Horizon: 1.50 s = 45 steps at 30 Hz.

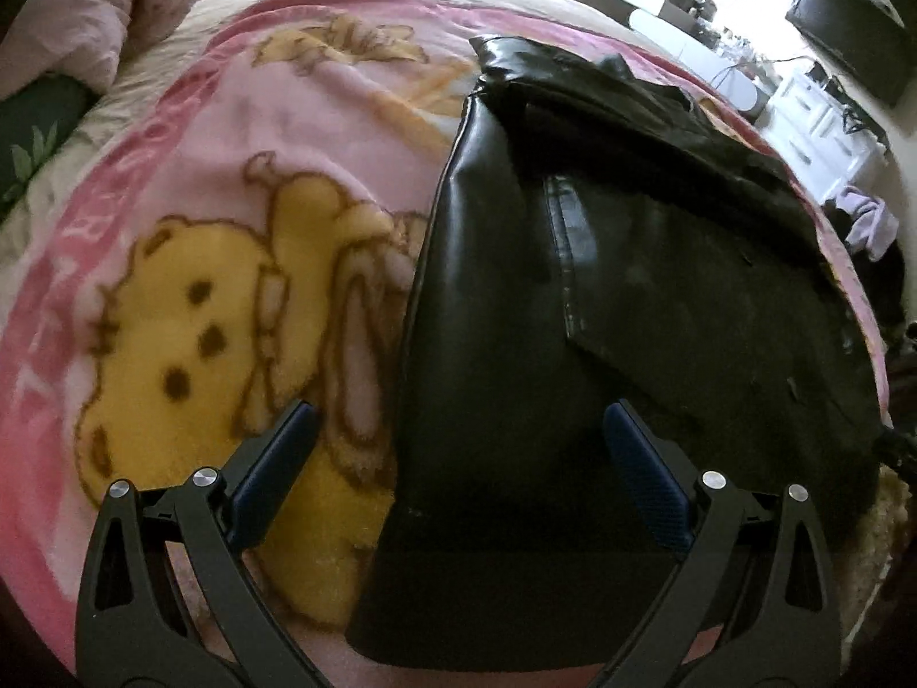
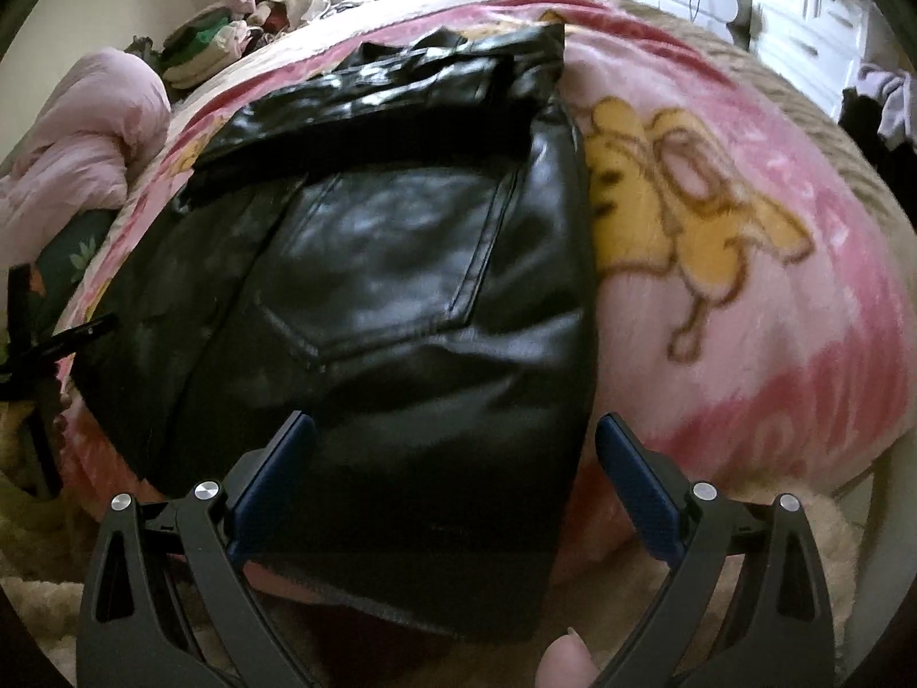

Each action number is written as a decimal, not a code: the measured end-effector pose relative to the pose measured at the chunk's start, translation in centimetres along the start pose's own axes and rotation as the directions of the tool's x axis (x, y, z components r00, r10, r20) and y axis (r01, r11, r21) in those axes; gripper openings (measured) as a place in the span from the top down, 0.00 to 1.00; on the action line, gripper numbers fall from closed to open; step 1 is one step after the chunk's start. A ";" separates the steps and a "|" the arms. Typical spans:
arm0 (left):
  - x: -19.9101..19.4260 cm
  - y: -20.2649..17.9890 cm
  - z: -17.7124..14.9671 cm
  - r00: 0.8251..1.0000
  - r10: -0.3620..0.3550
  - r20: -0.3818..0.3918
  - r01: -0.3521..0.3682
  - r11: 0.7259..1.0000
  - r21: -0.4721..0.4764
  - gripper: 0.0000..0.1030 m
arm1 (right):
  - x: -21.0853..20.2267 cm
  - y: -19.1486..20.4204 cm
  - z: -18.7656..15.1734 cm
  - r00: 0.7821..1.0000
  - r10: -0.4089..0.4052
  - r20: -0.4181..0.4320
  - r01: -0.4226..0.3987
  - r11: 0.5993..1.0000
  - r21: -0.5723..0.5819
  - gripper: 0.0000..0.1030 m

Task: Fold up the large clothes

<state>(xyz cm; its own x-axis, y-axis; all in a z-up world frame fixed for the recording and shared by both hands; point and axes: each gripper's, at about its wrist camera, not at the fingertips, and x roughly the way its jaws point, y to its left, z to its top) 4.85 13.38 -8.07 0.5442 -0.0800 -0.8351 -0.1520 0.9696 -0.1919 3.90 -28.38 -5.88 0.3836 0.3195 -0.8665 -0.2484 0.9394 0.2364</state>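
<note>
Your left gripper (image 1: 458,453) is spread wide and holds nothing. Its fingers straddle the near left edge of the black trousers (image 1: 516,344), so one finger sits over the blanket (image 1: 240,132) and the other over the leather. Your right gripper (image 2: 455,458) is likewise wide apart and empty. It frames the near right edge of the trousers (image 2: 401,286), and a fingertip (image 2: 564,662) shows at the bottom of that view.

The trousers lie flat on the blanket, already doubled, with the back pocket (image 2: 378,264) facing up. The long axis runs straight away from you. The hem end is nearest, just under both grippers, and the bunched, folded part is at the far end. Neither hand is clearly nearer, since each sits over its own near corner.

Judging by this, the next fold likely means pinching those two near corners and carrying them away from you toward the far end. Slick leather may slip, so take hold of both layers.

Beyond lie a pink quilt (image 2: 74,132) and white drawers (image 2: 814,23).
</note>
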 end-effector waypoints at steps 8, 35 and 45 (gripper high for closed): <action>-0.6 0.5 -1.5 0.996 -0.092 0.004 0.092 0.995 -0.029 0.15 | 0.5 -0.3 -1.5 0.998 0.040 -0.049 -0.040 0.999 -0.001 0.06; -7.8 -3.7 -1.2 0.935 -0.340 0.099 0.341 0.940 0.005 0.91 | -8.2 -4.4 -0.6 0.926 0.347 0.147 -0.358 0.932 0.059 0.82; -9.3 -4.8 5.5 0.901 -0.368 0.232 0.379 0.925 -0.005 0.89 | -11.4 -4.0 6.9 0.857 0.389 0.338 -0.414 0.910 0.003 0.83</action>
<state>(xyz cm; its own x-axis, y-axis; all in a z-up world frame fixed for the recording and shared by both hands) 5.00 10.77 3.45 0.7372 -0.3750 -0.5621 0.0619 0.8658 -0.4965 6.67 -34.93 6.05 0.5325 0.6814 -0.5021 -0.3822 0.7229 0.5756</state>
